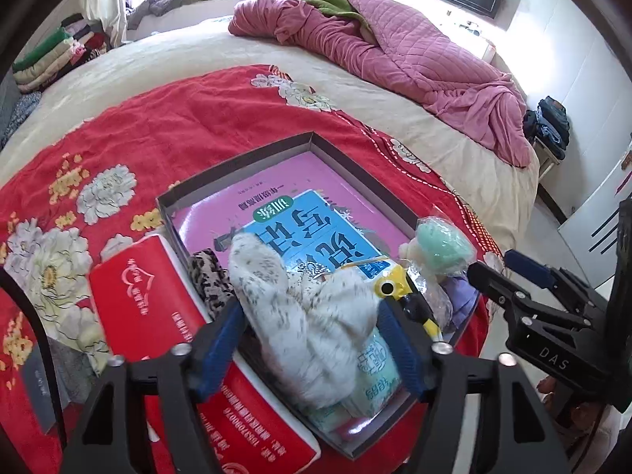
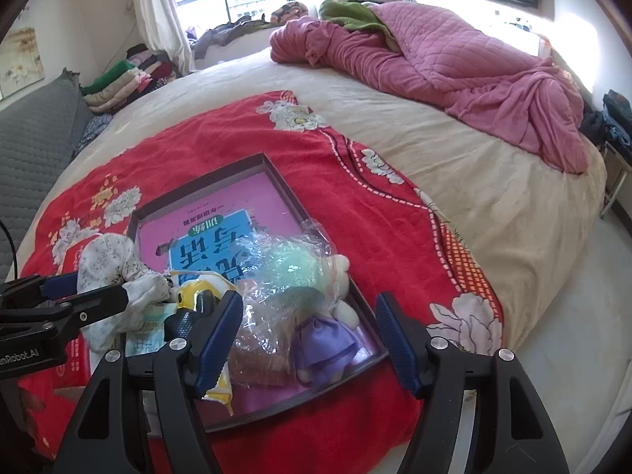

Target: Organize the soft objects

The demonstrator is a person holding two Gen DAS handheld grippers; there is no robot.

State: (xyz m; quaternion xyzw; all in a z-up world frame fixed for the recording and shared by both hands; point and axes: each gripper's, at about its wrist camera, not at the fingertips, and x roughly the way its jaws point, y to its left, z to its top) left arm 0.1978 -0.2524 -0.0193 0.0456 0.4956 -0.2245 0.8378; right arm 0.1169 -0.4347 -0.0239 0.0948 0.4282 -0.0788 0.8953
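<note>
Take the shallow grey box (image 1: 237, 173) on the red floral blanket (image 1: 166, 126) as your landmark: nearly everything soft already sits inside it. Your left gripper (image 1: 312, 328) has its jaws around the white speckled fuzzy cloth (image 1: 308, 308) over the near end of the box; the blue pads flank the bundle, and in the right wrist view the cloth (image 2: 114, 276) bunches at the tip of that gripper, so it reads as clamped rather than merely straddled, though how firm the grip is cannot be told. Your right gripper (image 2: 308, 335) hangs over the box's near right corner with its jaws spread wide and nothing between them; just ahead of it lies the plastic-wrapped doll with mint-green hair and a purple dress (image 2: 312, 316), inside the box and against its right wall. Beneath these lie a blue-and-pink book (image 1: 316, 229), a leopard-print piece (image 1: 209, 280) at the left wall, and a yellow-handled item (image 1: 399, 288) near the doll. Outside, touching the box's left wall, lies a red tissue pack (image 1: 150, 308). My reading is that the gathering is mostly done; what looks left is to settle the fuzzy cloth into the box and let go, and perhaps to tidy the doll's loose wrapper. The pink quilt (image 1: 414, 51), well beyond the box, seems outside this job.
</note>
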